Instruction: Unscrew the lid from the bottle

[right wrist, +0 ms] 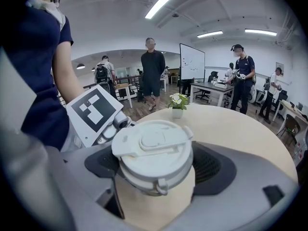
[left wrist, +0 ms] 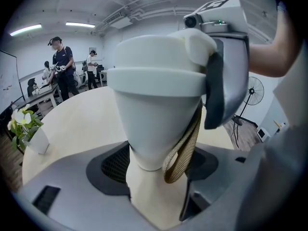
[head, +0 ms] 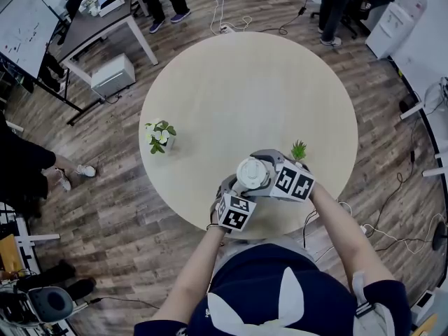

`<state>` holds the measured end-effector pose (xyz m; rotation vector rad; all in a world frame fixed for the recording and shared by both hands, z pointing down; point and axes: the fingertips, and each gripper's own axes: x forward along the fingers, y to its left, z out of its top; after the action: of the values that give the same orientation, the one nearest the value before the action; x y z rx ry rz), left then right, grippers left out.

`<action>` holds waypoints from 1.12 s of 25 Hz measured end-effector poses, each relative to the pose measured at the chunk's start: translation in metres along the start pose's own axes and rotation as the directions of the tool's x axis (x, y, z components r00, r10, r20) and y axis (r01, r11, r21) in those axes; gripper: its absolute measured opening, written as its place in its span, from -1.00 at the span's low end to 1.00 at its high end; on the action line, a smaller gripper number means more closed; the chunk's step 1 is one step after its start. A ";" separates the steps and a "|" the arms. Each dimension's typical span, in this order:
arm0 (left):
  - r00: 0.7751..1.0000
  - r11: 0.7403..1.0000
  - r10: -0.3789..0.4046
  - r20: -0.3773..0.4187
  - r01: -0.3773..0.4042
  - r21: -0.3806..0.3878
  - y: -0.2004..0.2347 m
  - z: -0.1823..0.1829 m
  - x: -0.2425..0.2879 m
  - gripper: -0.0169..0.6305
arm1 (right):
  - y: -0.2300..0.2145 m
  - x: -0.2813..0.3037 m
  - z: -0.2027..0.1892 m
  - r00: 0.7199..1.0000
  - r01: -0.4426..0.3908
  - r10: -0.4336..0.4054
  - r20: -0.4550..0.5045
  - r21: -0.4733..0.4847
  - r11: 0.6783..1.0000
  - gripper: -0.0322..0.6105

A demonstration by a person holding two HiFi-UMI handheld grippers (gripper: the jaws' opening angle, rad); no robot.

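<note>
1. Your right gripper [right wrist: 155,174] pinches the lid [right wrist: 153,143] across its rim, with the jaws spread wide around it.
2. Your left gripper [left wrist: 156,177] clamps the bottle [left wrist: 156,119] by its narrow base. A woven strap [left wrist: 185,148] hangs beside one pad.
3. The bottle is over the table's [head: 245,96] near edge. I cannot tell whether it rests there.
4. The lid sits on the bottle with no gap showing. I judge the unscrewing unfinished, with turning and lifting off still left to do.

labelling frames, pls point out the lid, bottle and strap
lid [right wrist: 153,144]: right gripper view, its flat top
bottle [left wrist: 156,124]: left gripper view, white body below the lid
strap [left wrist: 190,138]: left gripper view, the woven loop's band
</note>
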<state>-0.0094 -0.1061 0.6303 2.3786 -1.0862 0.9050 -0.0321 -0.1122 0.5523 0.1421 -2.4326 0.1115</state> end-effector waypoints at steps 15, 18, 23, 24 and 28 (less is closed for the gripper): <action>1.000 1.000 0.000 -0.010 0.000 0.007 -0.002 0.000 -0.001 0.04 | 0.006 -0.004 -0.011 0.942 -0.244 0.168 -0.290 -0.250 0.937 0.49; 1.000 1.000 0.002 -0.010 -0.002 0.007 -0.002 0.001 -0.001 0.04 | 0.005 -0.007 -0.015 0.906 -0.271 0.130 -0.403 -0.313 0.910 0.49; 1.000 1.000 0.001 -0.011 -0.001 0.006 -0.002 0.001 -0.001 0.04 | 0.004 -0.008 -0.015 0.907 -0.210 0.079 -0.413 -0.283 0.936 0.48; 1.000 1.000 0.001 -0.013 -0.001 0.007 -0.003 0.001 -0.001 0.04 | 0.003 -0.009 -0.014 0.920 -0.177 0.071 -0.386 -0.247 0.953 0.50; 1.000 1.000 0.003 -0.014 -0.003 0.009 -0.002 0.000 0.000 0.04 | 0.002 -0.015 0.008 0.989 -0.042 0.038 -0.145 -0.024 0.999 0.67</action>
<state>-0.0074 -0.1051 0.6300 2.3746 -1.0831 0.9278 -0.0261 -0.1103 0.5369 0.0705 -2.2915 0.1035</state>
